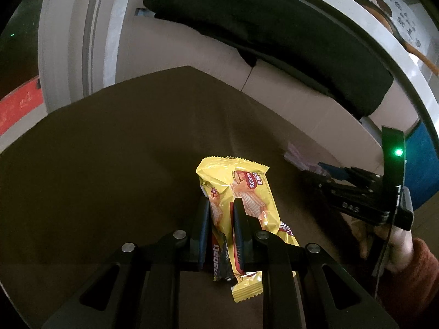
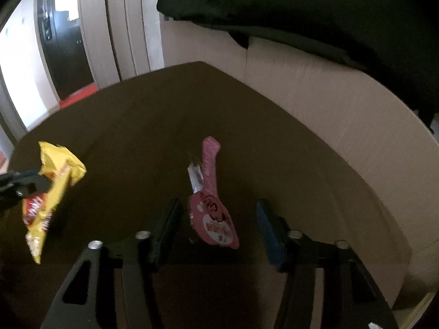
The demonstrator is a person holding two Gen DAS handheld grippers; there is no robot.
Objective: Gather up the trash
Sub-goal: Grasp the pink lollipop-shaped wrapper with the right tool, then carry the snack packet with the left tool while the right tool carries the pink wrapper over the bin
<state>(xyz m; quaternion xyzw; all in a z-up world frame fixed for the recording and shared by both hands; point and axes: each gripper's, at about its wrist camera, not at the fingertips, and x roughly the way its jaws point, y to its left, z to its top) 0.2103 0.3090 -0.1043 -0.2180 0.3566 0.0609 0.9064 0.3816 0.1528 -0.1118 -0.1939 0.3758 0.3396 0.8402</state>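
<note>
Above the brown floor of the cardboard box [image 2: 329, 104], my left gripper [image 1: 221, 213] is clenched on a yellow snack wrapper [image 1: 247, 189], pinched near its middle; my right gripper [image 2: 216, 224] stands released, its jaws either side of a pink wrapper [image 2: 211, 211] without pressing it. Judgement: both wrappers are light, thin, crinkly film, soft and somewhat slippery, not fragile; the pink one's broad printed end, nearer me than its narrow neck, offers the surest hold; the neck would likely twist and slip.
</note>
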